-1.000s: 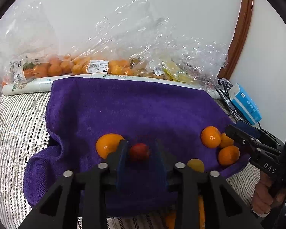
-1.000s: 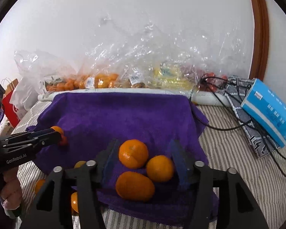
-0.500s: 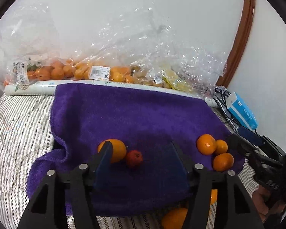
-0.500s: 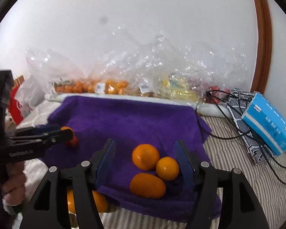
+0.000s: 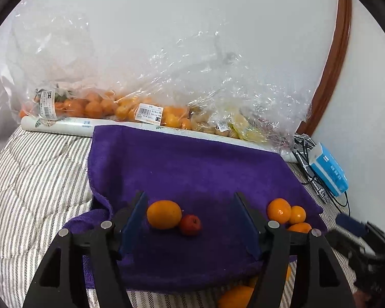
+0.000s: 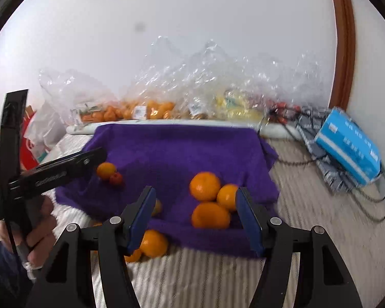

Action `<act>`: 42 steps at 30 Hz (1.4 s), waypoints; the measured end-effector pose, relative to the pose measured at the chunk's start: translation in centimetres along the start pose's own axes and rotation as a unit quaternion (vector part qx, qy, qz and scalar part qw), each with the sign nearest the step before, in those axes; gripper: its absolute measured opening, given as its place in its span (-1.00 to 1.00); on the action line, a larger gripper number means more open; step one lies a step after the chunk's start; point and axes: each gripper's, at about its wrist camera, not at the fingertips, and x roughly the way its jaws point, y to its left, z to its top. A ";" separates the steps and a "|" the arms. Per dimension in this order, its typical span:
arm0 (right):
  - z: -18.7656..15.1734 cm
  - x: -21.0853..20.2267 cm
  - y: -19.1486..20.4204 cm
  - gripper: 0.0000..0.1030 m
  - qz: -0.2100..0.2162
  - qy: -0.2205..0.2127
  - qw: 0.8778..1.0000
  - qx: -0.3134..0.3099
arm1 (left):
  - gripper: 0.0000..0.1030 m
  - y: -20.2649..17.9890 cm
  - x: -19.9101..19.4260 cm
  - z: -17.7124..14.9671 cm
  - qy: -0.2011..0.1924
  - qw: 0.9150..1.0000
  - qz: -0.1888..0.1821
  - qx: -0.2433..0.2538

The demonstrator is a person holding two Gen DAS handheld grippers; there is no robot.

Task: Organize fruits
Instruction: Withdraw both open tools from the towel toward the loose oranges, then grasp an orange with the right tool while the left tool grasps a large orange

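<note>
A purple towel (image 5: 192, 164) lies spread on the striped bedding. On it, in the left wrist view, a small red fruit (image 5: 190, 225) rests against an orange (image 5: 164, 214). My left gripper (image 5: 190, 197) stands over them with its jaws opening, and the pads touch neither fruit. Three oranges (image 5: 279, 210) are clustered at the towel's right corner. In the right wrist view my right gripper (image 6: 195, 192) is open just in front of that cluster (image 6: 204, 186), gripping nothing. Loose oranges (image 6: 153, 243) lie on the bedding under the towel's front edge.
Clear plastic bags of fruit (image 5: 151, 113) line the wall behind a white roll (image 5: 64, 127). To the right are a blue box (image 6: 346, 141) and tangled cables (image 6: 308, 159). A person's hand (image 6: 38, 220) holds the left gripper's handle.
The left gripper opened and let go of the small red fruit, which now lies on the towel beside the orange. The right gripper drew back and rose from the three oranges.
</note>
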 end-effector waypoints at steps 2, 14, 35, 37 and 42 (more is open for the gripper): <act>-0.9 -0.3 0.3 0.25 0.003 0.008 1.000 0.003 | 0.28 0.0 -0.3 0.1 -0.002 1.000 0.004 0.003; -4.0 1.5 2.1 -0.23 0.021 0.053 0.998 0.020 | 0.28 3.1 -5.2 -1.9 -0.005 0.999 0.044 -0.007; -4.7 5.3 3.3 -0.39 -0.012 0.099 0.995 -0.002 | 0.28 5.8 -6.8 -5.7 0.025 0.998 0.043 -0.032; -4.7 4.7 3.0 -0.39 -0.015 0.087 0.996 -0.001 | 0.28 5.5 -6.7 -6.0 0.030 0.998 0.040 -0.028; -4.7 2.5 1.2 -0.39 -0.017 0.066 0.998 0.002 | 0.27 4.0 -6.5 -6.9 0.048 0.999 0.008 -0.013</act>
